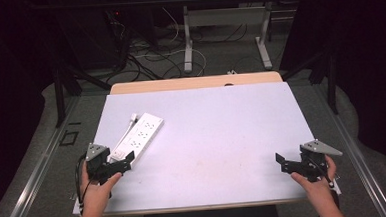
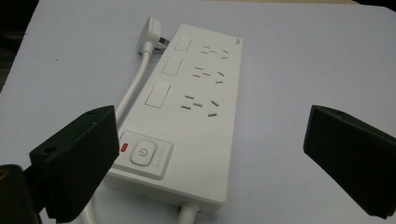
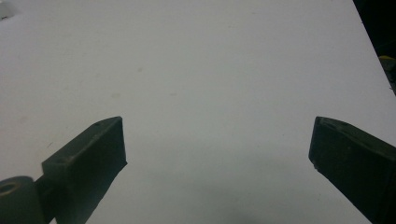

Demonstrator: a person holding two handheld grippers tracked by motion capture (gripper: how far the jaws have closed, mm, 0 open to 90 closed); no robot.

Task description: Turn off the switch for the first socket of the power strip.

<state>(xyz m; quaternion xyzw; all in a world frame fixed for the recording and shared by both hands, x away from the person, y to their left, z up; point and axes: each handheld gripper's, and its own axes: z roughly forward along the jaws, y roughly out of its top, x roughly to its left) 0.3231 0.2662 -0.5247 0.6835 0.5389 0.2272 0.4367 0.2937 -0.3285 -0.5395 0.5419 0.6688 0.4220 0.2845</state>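
While both wait released, left gripper [image 2: 210, 158] faces the power strip [image 2: 187, 116] just ahead (likely pre-grasp); right gripper [image 3: 217, 158], empty; next: straddle its near end.

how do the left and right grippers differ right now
The left gripper sits at the near end of the power strip, jaws spread either side of its switch end; the right gripper has only bare table ahead of it. The left points up and to the right in the high view, the right points left. Both are open, hand-held and near the table's front edge.
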